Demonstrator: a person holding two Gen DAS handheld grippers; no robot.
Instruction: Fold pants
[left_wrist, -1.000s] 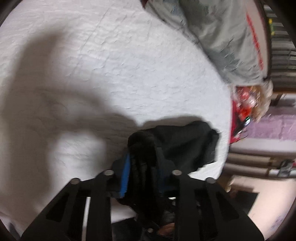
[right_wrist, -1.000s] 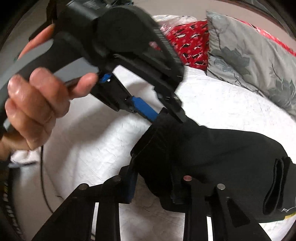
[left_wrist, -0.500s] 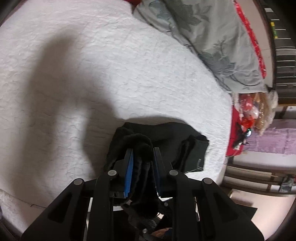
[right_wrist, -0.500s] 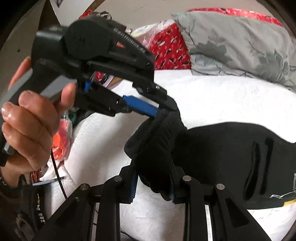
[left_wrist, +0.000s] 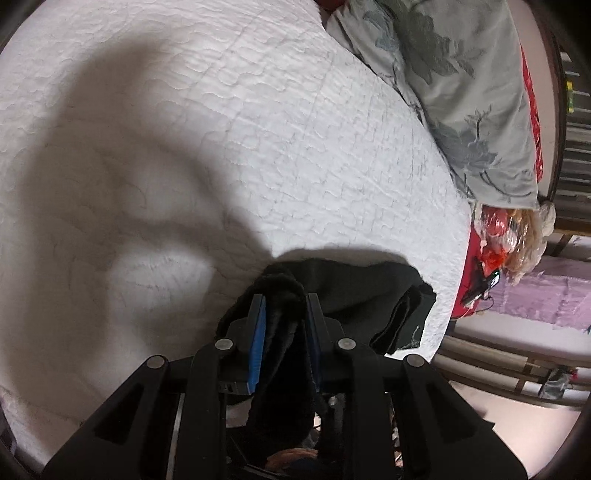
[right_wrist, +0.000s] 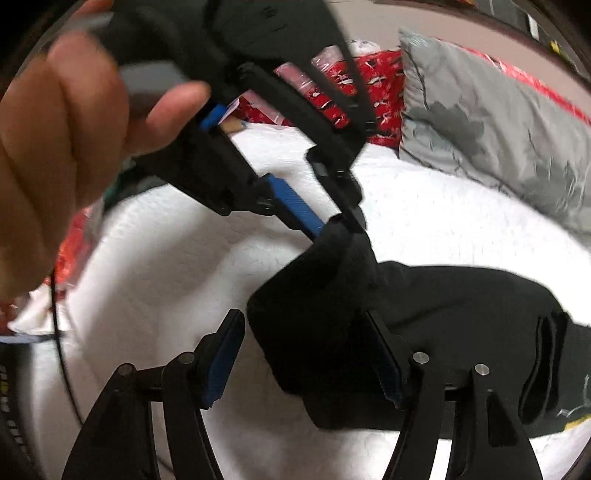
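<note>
Black pants (right_wrist: 436, 314) lie folded on the white quilted bed (right_wrist: 461, 221), with one corner lifted. My left gripper (left_wrist: 283, 306) is shut on a bunched fold of the pants (left_wrist: 354, 295) and holds that corner up; it also shows in the right wrist view (right_wrist: 332, 221), held by a hand. My right gripper (right_wrist: 308, 354) is open, its blue pads (right_wrist: 221, 365) spread on either side of the hanging black fabric, which sits between them without being pinched.
A grey floral pillow (left_wrist: 461, 92) and red bedding (right_wrist: 369, 96) lie at the head of the bed. The bed's edge (left_wrist: 454, 295) runs close to the pants, with a purple cloth (left_wrist: 561, 299) and floor beyond. A black cable (right_wrist: 59, 350) hangs at the left.
My right gripper has opened and let go of the pants fold it was shut on. My left gripper still holds its fold and has moved closer over the bed.
</note>
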